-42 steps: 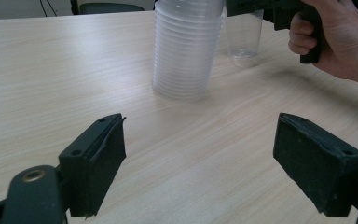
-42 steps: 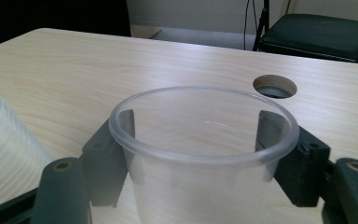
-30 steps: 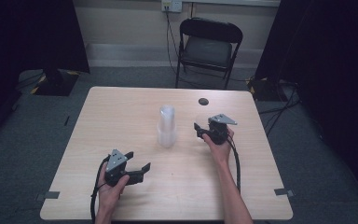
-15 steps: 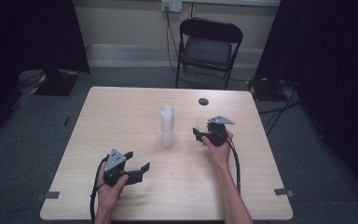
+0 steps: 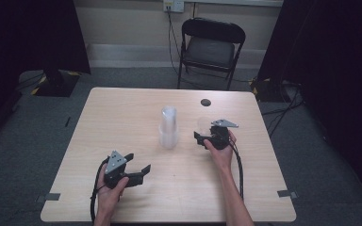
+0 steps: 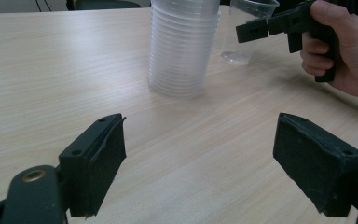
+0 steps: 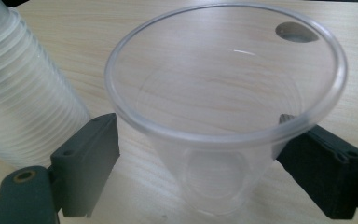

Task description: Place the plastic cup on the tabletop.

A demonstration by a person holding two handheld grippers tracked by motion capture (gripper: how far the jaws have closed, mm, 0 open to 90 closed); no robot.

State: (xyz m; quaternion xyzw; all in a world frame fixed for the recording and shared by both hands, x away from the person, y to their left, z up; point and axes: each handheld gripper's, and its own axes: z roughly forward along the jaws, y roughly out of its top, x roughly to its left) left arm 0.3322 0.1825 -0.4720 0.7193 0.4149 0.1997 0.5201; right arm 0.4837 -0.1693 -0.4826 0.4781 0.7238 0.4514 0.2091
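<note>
A tall stack of clear plastic cups [image 5: 168,128] stands upright mid-table, also seen in the left gripper view [image 6: 184,46] and at the left of the right gripper view [image 7: 18,93]. Just to its right a single clear cup [image 5: 202,125] [image 6: 247,32] [image 7: 223,116] stands upright on the wood. My right gripper [image 5: 201,133] [image 7: 196,126] has its jaws around this cup; they have just been opening, and the left pad stands clear of the cup wall. My left gripper [image 5: 139,163] [image 6: 200,140] rests near the front left, open, with nothing between its jaws.
The wooden table [image 5: 122,117] has a small black disc [image 5: 206,102] [image 7: 297,31] near its far right edge. A black folding chair [image 5: 212,44] stands behind the table. Grey tape marks sit at the two front corners.
Both hands keep their places. The right gripper's jaws look spread a little wider around the single cup, which stays standing on the table.
</note>
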